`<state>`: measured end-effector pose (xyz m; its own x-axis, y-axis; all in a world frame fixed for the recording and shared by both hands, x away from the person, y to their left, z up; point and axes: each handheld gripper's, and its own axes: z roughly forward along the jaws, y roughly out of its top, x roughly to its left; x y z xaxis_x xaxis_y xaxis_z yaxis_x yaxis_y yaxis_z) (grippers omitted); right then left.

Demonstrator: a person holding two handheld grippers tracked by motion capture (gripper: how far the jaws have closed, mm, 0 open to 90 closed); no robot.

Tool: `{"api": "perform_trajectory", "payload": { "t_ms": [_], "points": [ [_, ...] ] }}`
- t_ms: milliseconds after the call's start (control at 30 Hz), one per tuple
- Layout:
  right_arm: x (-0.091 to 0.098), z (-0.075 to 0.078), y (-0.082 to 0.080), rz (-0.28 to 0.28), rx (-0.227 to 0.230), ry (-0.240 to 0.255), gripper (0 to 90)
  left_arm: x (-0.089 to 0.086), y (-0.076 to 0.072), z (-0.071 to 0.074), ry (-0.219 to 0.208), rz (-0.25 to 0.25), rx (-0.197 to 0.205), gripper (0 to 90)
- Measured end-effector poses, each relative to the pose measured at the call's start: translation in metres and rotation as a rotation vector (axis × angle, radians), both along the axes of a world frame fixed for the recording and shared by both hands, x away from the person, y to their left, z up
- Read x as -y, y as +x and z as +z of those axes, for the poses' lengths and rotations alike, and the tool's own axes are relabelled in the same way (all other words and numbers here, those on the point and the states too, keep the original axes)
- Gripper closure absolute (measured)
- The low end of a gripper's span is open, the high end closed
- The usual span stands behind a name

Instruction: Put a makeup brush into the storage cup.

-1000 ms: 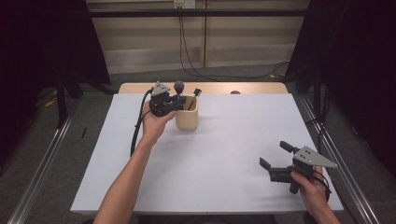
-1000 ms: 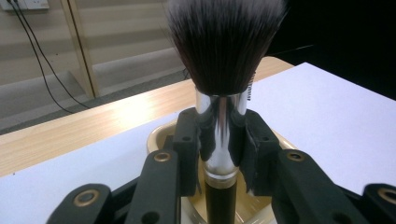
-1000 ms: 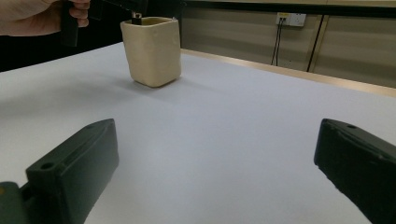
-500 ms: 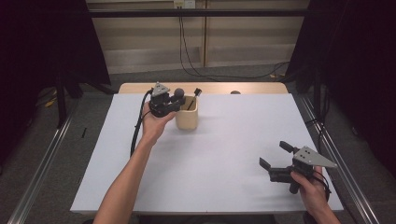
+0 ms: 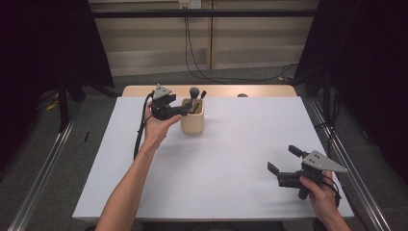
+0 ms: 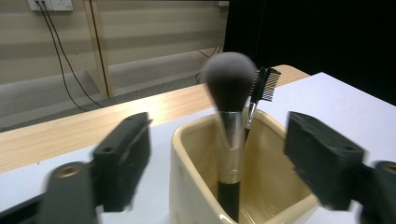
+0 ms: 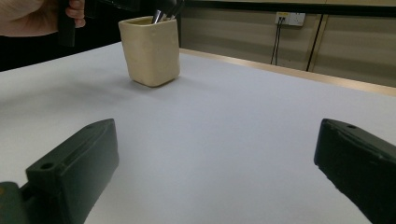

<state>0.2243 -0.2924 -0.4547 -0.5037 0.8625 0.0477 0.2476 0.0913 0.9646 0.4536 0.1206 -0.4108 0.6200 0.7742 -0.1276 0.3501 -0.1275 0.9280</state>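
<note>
Opening within the last moment, the left tongs (image 6: 219, 154) are now standing wide around a makeup brush (image 6: 229, 121), which is resting upright in the cream cup (image 5: 192, 122) just ahead. Light and slim, it is best gripped at its stiff metal collar. Right tongs (image 5: 285, 163) are idling open over the bench (image 5: 231, 163).

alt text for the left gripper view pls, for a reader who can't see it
A powder brush stands upright in a cream cup, between the left gripper's jaws, which have just been opening and stand clear of it. A small comb brush leans behind it.
</note>
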Motion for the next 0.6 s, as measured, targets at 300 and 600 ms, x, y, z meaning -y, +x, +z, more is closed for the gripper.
{"api": "perform_trajectory", "payload": {
  "t_ms": [300, 600],
  "points": [
    [0.0026, -0.0017, 0.0040, -0.002, -0.004, 0.002, 0.0, -0.0051, -0.0003, 0.0037, -0.014, -0.002, 0.006, 3.9],
    [0.0016, -0.0008, 0.0032, -0.004, -0.002, 0.005, 0.0, -0.0105, -0.0076, 0.0092, -0.015, -0.012, 0.010, 1.9]
  ]
}}
